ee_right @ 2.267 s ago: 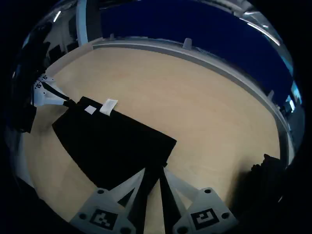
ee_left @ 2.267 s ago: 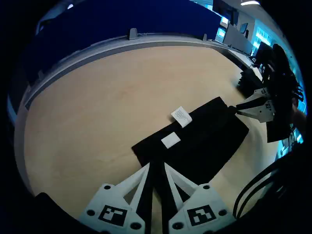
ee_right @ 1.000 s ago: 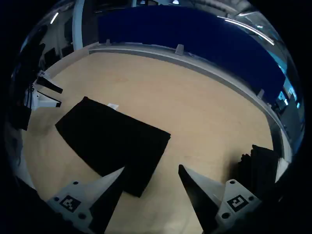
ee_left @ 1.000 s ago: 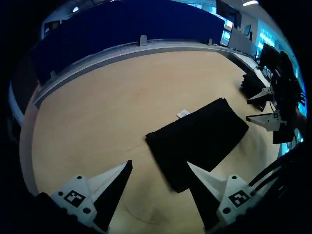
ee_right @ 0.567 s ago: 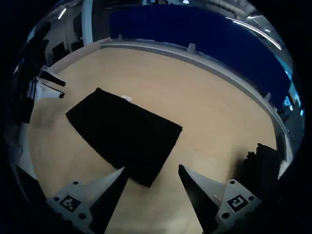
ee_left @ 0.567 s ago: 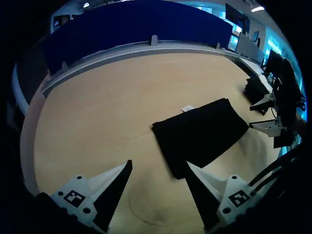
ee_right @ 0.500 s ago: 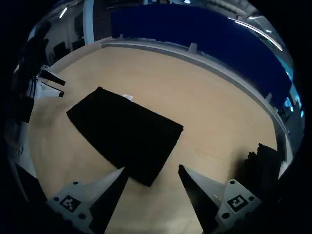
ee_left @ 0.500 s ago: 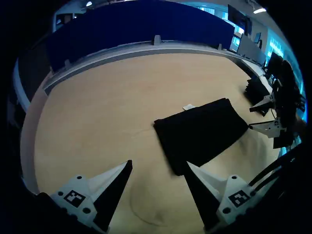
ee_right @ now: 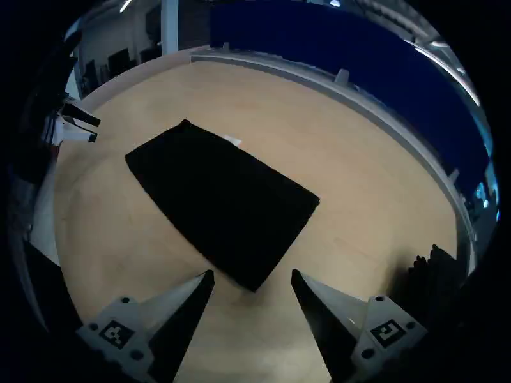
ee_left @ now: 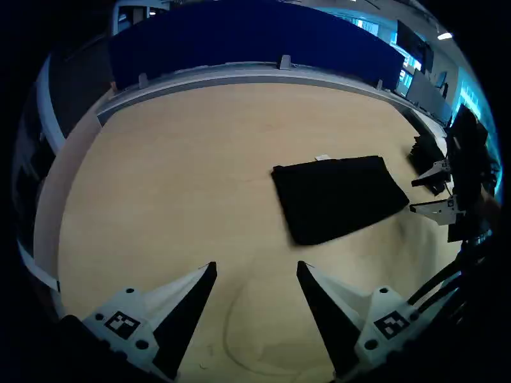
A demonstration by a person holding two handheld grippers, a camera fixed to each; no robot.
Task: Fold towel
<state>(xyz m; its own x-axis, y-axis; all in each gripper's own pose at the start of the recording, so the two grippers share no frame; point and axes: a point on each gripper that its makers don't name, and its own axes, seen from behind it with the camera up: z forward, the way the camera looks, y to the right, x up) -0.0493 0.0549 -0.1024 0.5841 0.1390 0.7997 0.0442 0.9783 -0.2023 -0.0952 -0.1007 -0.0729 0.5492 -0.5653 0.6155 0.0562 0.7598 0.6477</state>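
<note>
The left gripper [ee_left: 255,268] is hovering low over the bench [ee_left: 166,179] in the left gripper view. Its jaws are standing wide apart and are holding nothing, and bare light wood is showing between the two fingers. In the right gripper view, the right gripper [ee_right: 251,276] is hanging above the bench in the same way, with the jaws spread wide and empty.

The towel [ee_right: 220,191] is black and is lying flat on the bench, folded into a neat rectangle. In the right gripper view its nearest corner is pointing at the gap between the two fingers, just ahead of them, and neither finger is touching it. In the left gripper view the towel is lying farther off, ahead and to the right, well apart from that gripper's fingers. A small white label [ee_left: 322,157] is peeking out at the far edge of the towel.

Past the towel, at the right of the left gripper view, the right gripper is showing with its fingers spread, close to the towel's right end. At the far left of the right gripper view, the left gripper is showing beyond the towel's far corner, apart from it.

A pile of dark folded cloth [ee_left: 423,150] is sitting on the bench at the far right. A grey rail [ee_left: 255,70] is running along the far edge of the bench, and a blue partition [ee_left: 255,35] is standing behind it.
</note>
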